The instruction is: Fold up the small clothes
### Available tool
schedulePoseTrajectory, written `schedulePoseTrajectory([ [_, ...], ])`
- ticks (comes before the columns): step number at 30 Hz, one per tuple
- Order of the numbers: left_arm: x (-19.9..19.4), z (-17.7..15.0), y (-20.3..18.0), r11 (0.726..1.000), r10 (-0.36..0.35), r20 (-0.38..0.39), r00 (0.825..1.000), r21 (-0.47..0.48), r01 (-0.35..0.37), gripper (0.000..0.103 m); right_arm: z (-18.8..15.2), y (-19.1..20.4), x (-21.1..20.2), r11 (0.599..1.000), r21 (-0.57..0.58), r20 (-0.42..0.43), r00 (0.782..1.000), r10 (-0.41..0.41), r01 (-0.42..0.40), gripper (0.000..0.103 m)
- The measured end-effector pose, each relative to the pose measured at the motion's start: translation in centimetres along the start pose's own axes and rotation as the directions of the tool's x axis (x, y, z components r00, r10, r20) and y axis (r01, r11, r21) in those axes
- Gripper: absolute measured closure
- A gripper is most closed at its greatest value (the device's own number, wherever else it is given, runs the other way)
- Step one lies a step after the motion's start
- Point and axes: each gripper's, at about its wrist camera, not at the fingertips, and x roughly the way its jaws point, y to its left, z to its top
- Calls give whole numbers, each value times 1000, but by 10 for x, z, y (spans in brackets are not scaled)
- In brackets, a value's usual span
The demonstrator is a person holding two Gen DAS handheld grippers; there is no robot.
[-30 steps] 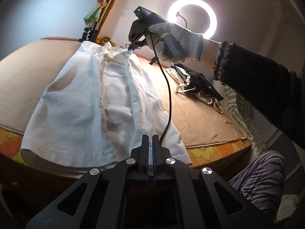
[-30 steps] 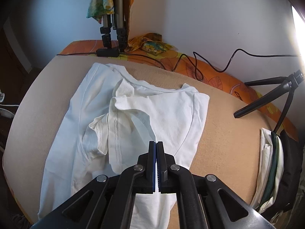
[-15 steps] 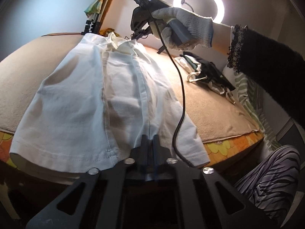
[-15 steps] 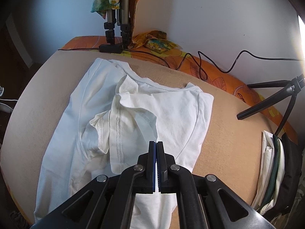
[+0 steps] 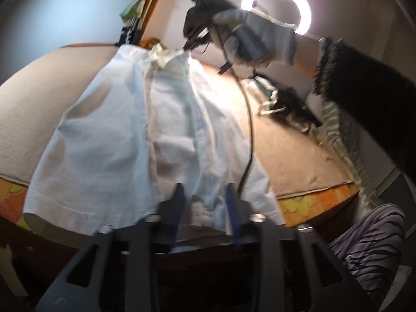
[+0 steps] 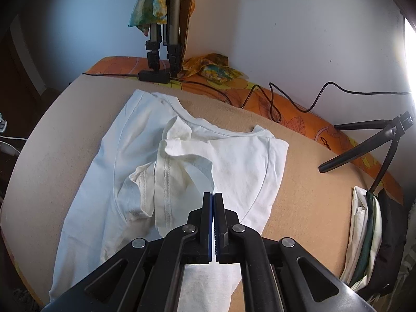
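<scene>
Nearest, left gripper point(image 5: 205, 202), jaws just parting around hem of thin, limp white cotton T-shirt point(image 5: 109, 140), spread on tan blanket point(image 6: 312, 182). Likely light, floppy; best pinched at hem corners. Farther, right gripper point(image 6: 213, 205) closed, apparently empty, above shirt.

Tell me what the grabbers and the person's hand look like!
Both are black with blue pads inside the fingers: the left gripper and the right gripper. The hand wears a grey knit glove and a fuzzy black sleeve. A black cable hangs down.

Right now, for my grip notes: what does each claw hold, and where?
Left claw, jaws just opening: nothing gripped, shirt hem between. Right claw shut; unclear.
</scene>
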Motion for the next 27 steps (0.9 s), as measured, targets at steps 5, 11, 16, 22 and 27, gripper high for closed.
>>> schedulePoseTrajectory([
  [5,1,-4,-4,999,-7,18,1000,49,6,78,-2,-3,2,1000,-2,-6,1000,-5,5,103],
  [11,-8,-4,5,997,-69,42,997,-12,70,100,-2,-7,-2,1000,14,1,1000,-1,1,103],
  [16,-23,-6,15,996,-68,75,995,-54,72,100,5,-5,-17,1000,18,38,999,16,-17,103],
  [22,-13,-10,21,995,-56,46,997,-79,60,100,11,11,-2,1000,-8,21,1000,16,-16,103],
  [27,-16,-10,15,999,-30,64,997,-30,32,100,10,24,22,1000,-7,0,1000,31,-31,103],
])
